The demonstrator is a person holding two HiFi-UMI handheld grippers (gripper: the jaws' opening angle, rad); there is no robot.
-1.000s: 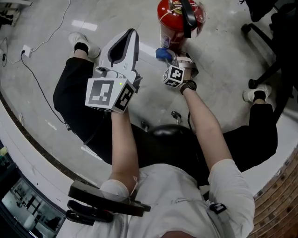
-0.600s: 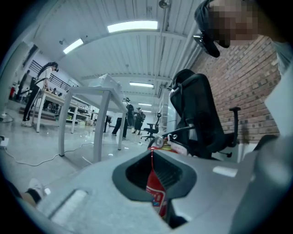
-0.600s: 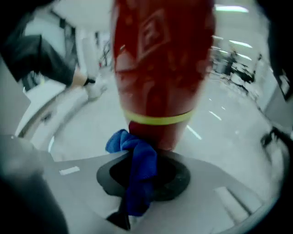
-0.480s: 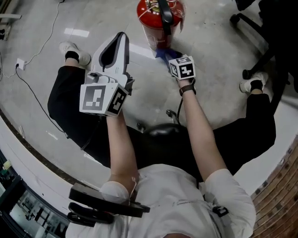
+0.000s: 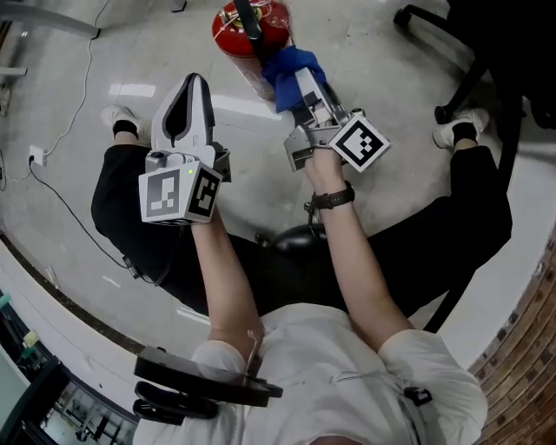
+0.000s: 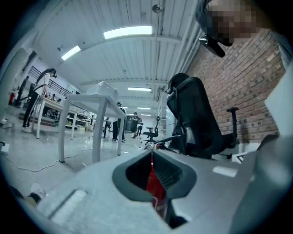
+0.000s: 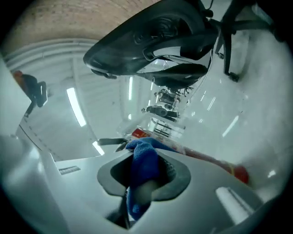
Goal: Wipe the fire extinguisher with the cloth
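The red fire extinguisher (image 5: 236, 26) stands on the floor at the top of the head view, with its black handle on top. A blue cloth (image 5: 290, 66) lies against its right side, and my right gripper (image 5: 301, 80) is shut on it. In the right gripper view the cloth (image 7: 143, 165) bunches between the jaws, with the extinguisher (image 7: 215, 162) just beyond. My left gripper (image 5: 192, 83) hangs to the left of the extinguisher, apart from it, shut on nothing. Through its jaw slot in the left gripper view (image 6: 152, 155) a strip of the red extinguisher (image 6: 154, 185) shows.
A black office chair (image 5: 456, 39) stands at the upper right, and a stool base (image 5: 291, 240) sits between the person's legs. A cable (image 5: 65, 130) runs over the floor on the left. White tables (image 6: 84, 119) and another black chair (image 6: 194, 116) stand further off.
My right gripper has rolled over and carried the cloth from the extinguisher's lower front up to its right side. The left gripper has stayed beside it, still shut.
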